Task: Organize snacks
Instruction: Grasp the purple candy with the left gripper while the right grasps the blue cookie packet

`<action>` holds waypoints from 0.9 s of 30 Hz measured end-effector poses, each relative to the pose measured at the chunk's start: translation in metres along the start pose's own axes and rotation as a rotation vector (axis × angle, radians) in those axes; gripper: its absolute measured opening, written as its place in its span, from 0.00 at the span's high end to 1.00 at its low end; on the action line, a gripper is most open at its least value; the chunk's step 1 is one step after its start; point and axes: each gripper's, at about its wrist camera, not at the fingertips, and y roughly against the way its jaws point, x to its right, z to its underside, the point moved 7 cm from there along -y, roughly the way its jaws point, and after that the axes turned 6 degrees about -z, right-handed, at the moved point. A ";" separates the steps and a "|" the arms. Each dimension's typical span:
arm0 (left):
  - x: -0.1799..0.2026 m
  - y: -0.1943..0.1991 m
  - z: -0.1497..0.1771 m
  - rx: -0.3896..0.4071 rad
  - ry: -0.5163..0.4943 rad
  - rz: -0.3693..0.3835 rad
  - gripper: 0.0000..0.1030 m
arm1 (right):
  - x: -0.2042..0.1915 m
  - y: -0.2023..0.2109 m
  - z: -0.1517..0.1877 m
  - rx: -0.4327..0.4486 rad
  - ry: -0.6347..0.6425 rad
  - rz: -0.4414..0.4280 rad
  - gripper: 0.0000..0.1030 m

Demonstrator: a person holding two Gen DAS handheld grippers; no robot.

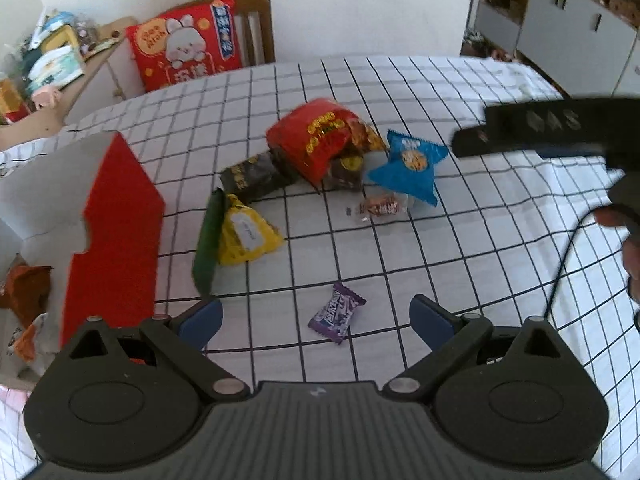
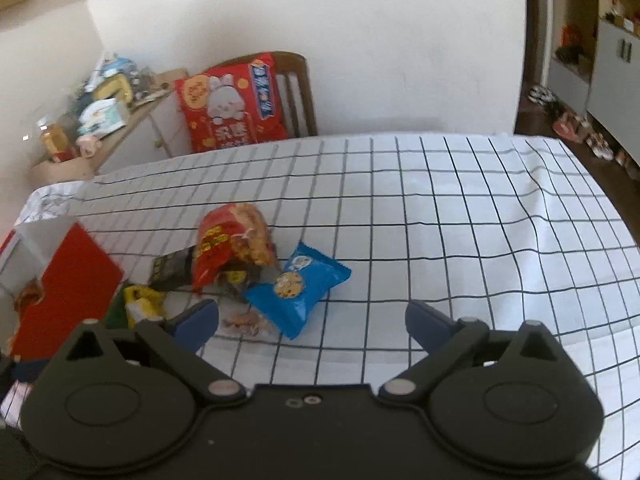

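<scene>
Snacks lie in a loose pile on the checked tablecloth (image 1: 460, 240): a red packet (image 1: 316, 136), a blue cookie packet (image 1: 412, 166), a yellow packet (image 1: 246, 234), a dark packet (image 1: 250, 176), a small clear-wrapped sweet (image 1: 380, 208). A purple candy (image 1: 337, 313) lies apart, just in front of my open left gripper (image 1: 316, 318), between its blue fingers. My right gripper (image 2: 312, 322) is open and empty, hovering just short of the blue cookie packet (image 2: 298, 290) and red packet (image 2: 230, 246). The right tool also shows as a dark blurred bar (image 1: 560, 126) in the left wrist view.
A white box with a red flap (image 1: 116, 236) stands at the table's left, holding orange-wrapped snacks (image 1: 24, 292). A wooden chair with a red rabbit cushion (image 1: 188, 46) is behind the table. A cluttered shelf (image 1: 48, 64) sits far left. A hand (image 1: 628, 240) holds the right tool.
</scene>
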 end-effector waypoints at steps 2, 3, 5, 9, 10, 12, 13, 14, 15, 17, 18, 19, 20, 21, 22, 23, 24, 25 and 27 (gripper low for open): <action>0.002 -0.009 -0.001 -0.022 -0.011 0.006 0.03 | 0.001 -0.013 -0.003 -0.021 -0.018 -0.002 0.06; 0.002 -0.013 -0.002 -0.031 -0.017 0.007 0.03 | 0.001 -0.020 -0.004 -0.032 -0.023 -0.002 0.07; 0.003 -0.021 -0.002 -0.053 -0.030 0.011 0.08 | 0.001 -0.031 -0.007 -0.045 -0.030 0.004 0.08; 0.005 -0.037 -0.001 -0.101 -0.044 0.028 0.17 | 0.001 -0.051 -0.008 -0.082 -0.049 0.004 0.16; 0.007 -0.040 -0.001 -0.108 -0.055 0.026 0.20 | 0.001 -0.055 -0.008 -0.093 -0.054 0.003 0.19; 0.012 -0.045 0.001 -0.118 -0.090 0.030 0.28 | 0.001 -0.064 -0.009 -0.112 -0.069 0.003 0.19; 0.014 -0.047 0.001 -0.125 -0.104 0.031 0.30 | 0.000 -0.068 -0.009 -0.119 -0.076 0.003 0.20; 0.016 -0.049 0.002 -0.132 -0.119 0.032 0.31 | 0.000 -0.071 -0.009 -0.124 -0.079 0.001 0.20; 0.019 -0.051 0.002 -0.136 -0.133 0.033 0.33 | -0.001 -0.075 -0.010 -0.129 -0.079 0.002 0.20; 0.021 -0.055 0.003 -0.147 -0.148 0.026 0.40 | -0.004 -0.080 -0.011 -0.135 -0.074 0.010 0.21; 0.022 -0.056 0.002 -0.150 -0.153 0.027 0.42 | -0.004 -0.083 -0.011 -0.135 -0.073 0.012 0.21; 0.023 -0.057 0.002 -0.148 -0.157 0.027 0.44 | -0.004 -0.085 -0.012 -0.138 -0.074 0.018 0.21; 0.023 -0.058 0.003 -0.148 -0.162 0.027 0.45 | -0.004 -0.088 -0.012 -0.141 -0.078 0.025 0.22; 0.024 -0.059 0.003 -0.147 -0.166 0.026 0.46 | -0.003 -0.091 -0.012 -0.146 -0.081 0.030 0.23; 0.024 -0.060 0.003 -0.148 -0.170 0.025 0.51 | -0.003 -0.093 -0.011 -0.151 -0.084 0.032 0.24; 0.024 -0.060 0.004 -0.149 -0.170 0.027 0.53 | -0.003 -0.095 -0.011 -0.156 -0.086 0.033 0.24; 0.024 -0.060 0.003 -0.145 -0.168 0.031 0.55 | -0.003 -0.097 -0.010 -0.162 -0.088 0.033 0.25; 0.024 -0.060 0.003 -0.143 -0.168 0.040 0.59 | -0.003 -0.099 -0.009 -0.167 -0.090 0.031 0.26; 0.026 -0.060 0.003 -0.139 -0.170 0.055 0.67 | -0.003 -0.101 -0.008 -0.172 -0.092 0.030 0.29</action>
